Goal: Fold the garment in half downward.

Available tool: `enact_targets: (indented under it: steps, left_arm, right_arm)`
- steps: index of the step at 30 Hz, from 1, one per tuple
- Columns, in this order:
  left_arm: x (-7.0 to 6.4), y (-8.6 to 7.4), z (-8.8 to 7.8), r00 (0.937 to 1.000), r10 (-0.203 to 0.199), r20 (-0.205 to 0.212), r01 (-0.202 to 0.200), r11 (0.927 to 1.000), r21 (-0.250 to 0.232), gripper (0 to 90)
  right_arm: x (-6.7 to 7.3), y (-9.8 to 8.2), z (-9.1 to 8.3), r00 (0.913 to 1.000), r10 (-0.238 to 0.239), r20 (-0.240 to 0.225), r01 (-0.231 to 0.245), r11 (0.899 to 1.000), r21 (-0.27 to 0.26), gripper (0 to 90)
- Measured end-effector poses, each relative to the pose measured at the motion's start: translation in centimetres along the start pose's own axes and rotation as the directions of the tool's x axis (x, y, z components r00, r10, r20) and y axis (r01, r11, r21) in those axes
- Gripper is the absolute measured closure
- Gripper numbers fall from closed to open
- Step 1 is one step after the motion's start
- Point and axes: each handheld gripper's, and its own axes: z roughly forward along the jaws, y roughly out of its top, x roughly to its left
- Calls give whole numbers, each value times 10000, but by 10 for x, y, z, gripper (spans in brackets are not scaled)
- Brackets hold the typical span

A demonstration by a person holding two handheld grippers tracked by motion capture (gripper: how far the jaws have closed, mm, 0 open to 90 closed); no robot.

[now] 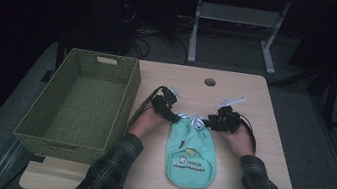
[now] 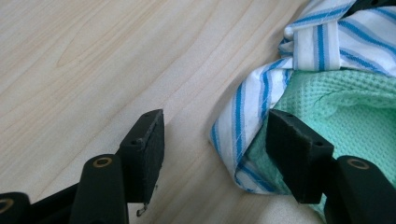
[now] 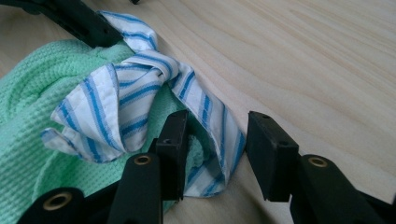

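Observation:
A mint-green bib (image 1: pixel 191 154) with blue-and-white striped ties (image 1: pixel 193 120) lies flat on the wooden table (image 1: pixel 237 92), its knotted ties at the far end. My left gripper (image 1: pixel 173 117) sits at the bib's upper left corner. In the left gripper view it (image 2: pixel 217 130) stands open, with the striped edge (image 2: pixel 243 116) lying against the right-hand jaw and bare wood by the other. My right gripper (image 1: pixel 210 121) is at the upper right corner. Its jaws (image 3: pixel 219 128) straddle a striped strap (image 3: pixel 210 116) with a gap on one side. The knot (image 3: pixel 130 93) rests on green cloth (image 3: pixel 37 84).
A large empty woven green basket (image 1: pixel 127 103) stands at the table's left, close beside the left forearm. A cable hole (image 1: pixel 210 82) sits near the far edge. Bare wood lies to the right of the bib. The left gripper's jaw (image 3: pixel 79 18) shows beyond the knot.

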Motion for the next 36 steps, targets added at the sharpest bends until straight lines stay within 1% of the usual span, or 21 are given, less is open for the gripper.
enact_targets:
  steps: [3, 6, 8, 9, 11, 14, 15, 16, 18, 19, 20, 22, 24, 25, 26, 27, 30, 31, 32, 35, 36]
  left_arm:
    - [0, -1, 0, 9998, -94, 160, 95, 10000, -27, 408]
    - [-2, 0, -1, 9993, 91, 349, -90, 10000, -34, 490]
    - [-4, 1, -2, 9987, 148, 489, -147, 9999, -22, 603]
    - [-4, 1, -2, 9984, 158, 534, -157, 9999, -22, 637]
    - [-4, 1, -2, 9973, 163, 720, -163, 9999, -2, 711]
    - [-3, 0, -2, 9949, 32, 1012, -31, 10000, -9, 820]
    - [-3, 0, -2, 9946, -86, 1032, 90, 10000, -38, 831]
    - [-3, 0, -2, 9949, -27, 1008, 26, 10000, 7, 841]
    - [-5, 1, -3, 9960, 49, 891, -51, 10000, 16, 850]
    - [-7, 0, -3, 9969, 51, 784, -45, 10000, -78, 852]
    - [-8, -1, -4, 9978, 13, 667, 3, 9997, -233, 854]
    - [-8, -3, -7, 9981, -113, 603, 146, 9984, -546, 854]
    - [-8, -4, -11, 9978, -192, 633, 245, 9962, -837, 855]
    - [-8, -4, -12, 9976, -245, 641, 303, 9954, -911, 855]
    - [-7, -4, -14, 9980, -162, 617, 223, 9948, -991, 855]
    - [-8, -4, -16, 9979, -243, 594, 309, 9931, -1128, 854]
    - [-9, -2, -22, 9986, -155, 513, 223, 9907, -1345, 854]
    - [-9, -1, -24, 9985, -182, 511, 253, 9896, -1415, 854]
    - [-10, -1, -25, 9986, -196, 494, 266, 9890, -1455, 854]
    - [-10, 0, -28, 9990, -213, 386, 270, 9877, -1540, 854]
    - [-9, 0, -28, 9990, -228, 377, 285, 9870, -1582, 854]
  right_arm:
    - [0, -1, 0, 10000, -29, 1, 29, 10000, -13, 602]
    - [1, -1, 0, 9999, -122, -91, 123, 9999, 37, 672]
    - [1, 0, 0, 9996, -110, -244, 112, 9999, 79, 728]
    - [1, 0, 0, 9995, -170, -260, 172, 9998, 72, 729]
    - [2, 0, 0, 9995, -32, -311, 35, 9999, 100, 751]
    - [2, -1, 0, 9991, -23, -421, 28, 9999, 115, 811]
    - [2, 0, 0, 9990, -9, -446, 15, 9999, 138, 821]
    - [3, 0, 0, 9990, 82, -444, -74, 9998, 178, 832]
    - [4, 1, 0, 9992, -10, -391, 17, 9998, 200, 841]
    - [4, 2, 0, 9994, -164, -303, 172, 9995, 257, 842]
    - [5, 3, -1, 9996, -106, -264, 113, 9996, 275, 841]
    - [4, 2, -2, 9996, -136, -233, 139, 9998, 123, 816]
    - [4, 3, -5, 9994, 57, -348, -59, 10000, -74, 736]
    - [3, 4, -8, 9990, 145, -416, -153, 9997, -195, 720]
    - [3, 4, -10, 9986, 222, -483, -236, 9994, -272, 717]
    - [4, 5, -13, 9989, 125, -461, -144, 9991, -402, 697]
    - [8, 9, -22, 9988, 120, -476, -147, 9982, -586, 696]
    - [10, 11, -26, 9991, 23, -427, -53, 9975, -704, 699]
    - [13, 12, -29, 9987, 57, -499, -95, 9970, -762, 714]
    - [20, 15, -38, 9985, -216, -504, 163, 9946, -1028, 724]
    - [22, 17, -42, 9989, -194, -432, 148, 9945, -1041, 724]
